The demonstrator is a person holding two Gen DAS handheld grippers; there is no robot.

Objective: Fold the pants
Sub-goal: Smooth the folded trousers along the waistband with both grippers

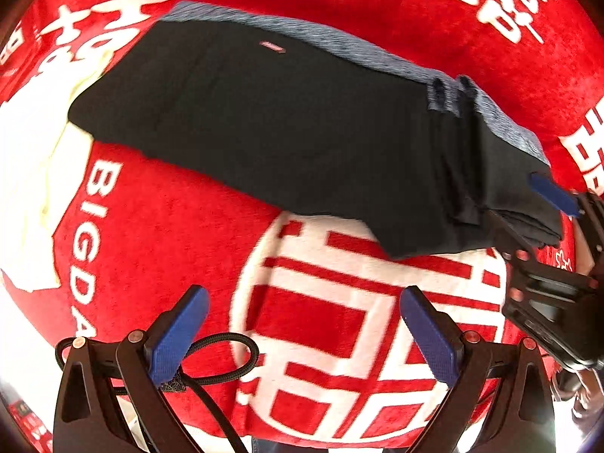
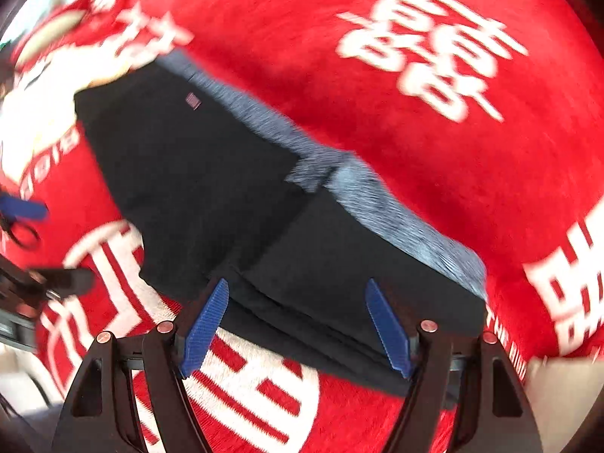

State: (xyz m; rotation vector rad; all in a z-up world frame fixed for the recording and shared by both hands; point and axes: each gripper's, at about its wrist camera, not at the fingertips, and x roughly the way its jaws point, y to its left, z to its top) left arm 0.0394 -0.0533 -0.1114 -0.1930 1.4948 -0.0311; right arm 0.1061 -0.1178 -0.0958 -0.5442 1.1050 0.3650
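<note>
One pair of black fabric pants with a heathered blue-grey side stripe lies folded into a long flat bundle on a plush red blanket printed with white characters, stretching from the upper left toward the lower right in both views. A small pinkish label sits on the black cloth near the stripe; its wording is too small to read.

The left wrist view shows the whole bundle, with stacked folded layers at its right end, and the right gripper arriving there: one blue pad rests on top of the cloth and the black finger below sits at the layered edge, though whether it pinches the fabric cannot be told from here. The right wrist view, blurred by motion, settles that: the right gripper has its blue ribbed pads spread wide, the near end of the pants lying between and beneath them, nothing clamped.

The left gripper hangs released over the blanket's white circle with red block characters, apart from the pants, a black cord looped beside its left finger.

Readable writing is limited: "BIGDA" in white letters at the left of the left wrist view.
</note>
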